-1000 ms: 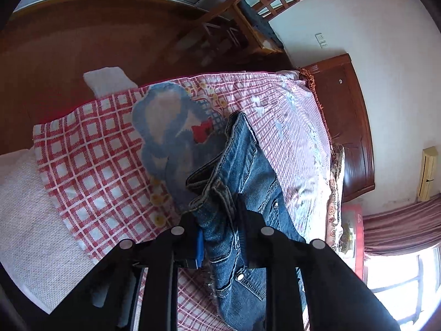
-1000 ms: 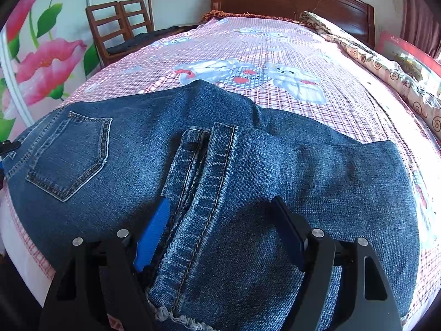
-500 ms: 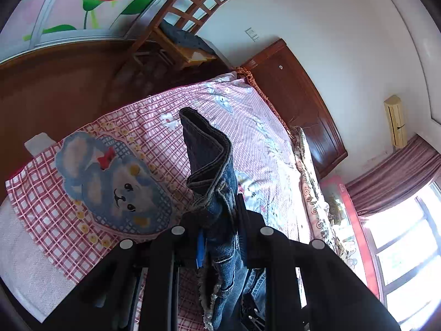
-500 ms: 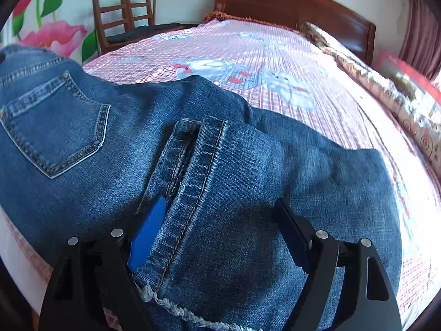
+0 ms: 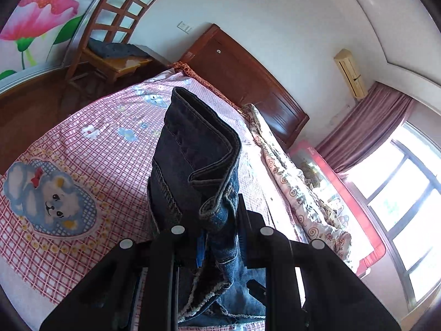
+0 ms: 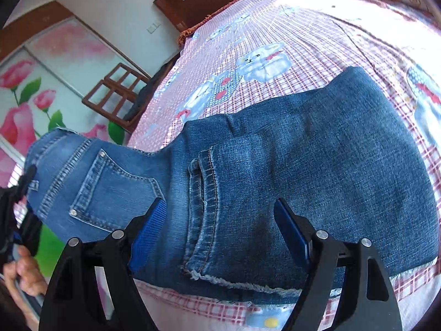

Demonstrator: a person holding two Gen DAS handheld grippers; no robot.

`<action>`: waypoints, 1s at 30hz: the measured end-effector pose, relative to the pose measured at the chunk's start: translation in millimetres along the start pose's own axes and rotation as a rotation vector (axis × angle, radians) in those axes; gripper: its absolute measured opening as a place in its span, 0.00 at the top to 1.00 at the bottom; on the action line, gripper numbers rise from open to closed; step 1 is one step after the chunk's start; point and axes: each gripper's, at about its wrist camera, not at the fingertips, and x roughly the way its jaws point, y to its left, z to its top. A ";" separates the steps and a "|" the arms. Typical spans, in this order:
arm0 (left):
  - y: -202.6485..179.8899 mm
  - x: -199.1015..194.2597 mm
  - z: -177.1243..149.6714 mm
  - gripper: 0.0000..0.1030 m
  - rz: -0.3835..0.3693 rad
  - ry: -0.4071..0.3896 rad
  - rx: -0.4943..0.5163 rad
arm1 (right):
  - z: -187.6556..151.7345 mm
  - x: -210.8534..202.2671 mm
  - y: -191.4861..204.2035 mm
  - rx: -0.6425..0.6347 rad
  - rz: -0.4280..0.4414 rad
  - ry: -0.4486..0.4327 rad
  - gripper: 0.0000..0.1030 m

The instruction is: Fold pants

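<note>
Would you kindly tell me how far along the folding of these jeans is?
Done: the jeans' legs are doubled over, frayed hems near the bed's edge. In hand: the left gripper holds the waist end raised; the right gripper hovers open above the hems. Left: laying the waist end over the legs.

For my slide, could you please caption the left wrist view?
Left tool lifts the jeans' waistband end above the checked bedsheet.
</note>
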 end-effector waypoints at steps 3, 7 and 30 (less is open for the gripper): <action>-27.5 11.1 -13.5 0.83 -0.037 0.044 0.056 | 8.3 -18.5 -15.2 0.110 0.045 -0.018 0.23; -61.7 31.1 -37.4 0.83 -0.083 0.115 0.107 | 19.7 -48.9 -30.0 0.186 0.073 -0.085 0.23; -91.5 38.8 -144.9 0.27 -0.056 0.361 0.426 | 29.6 -49.9 -89.4 0.364 0.230 -0.024 0.20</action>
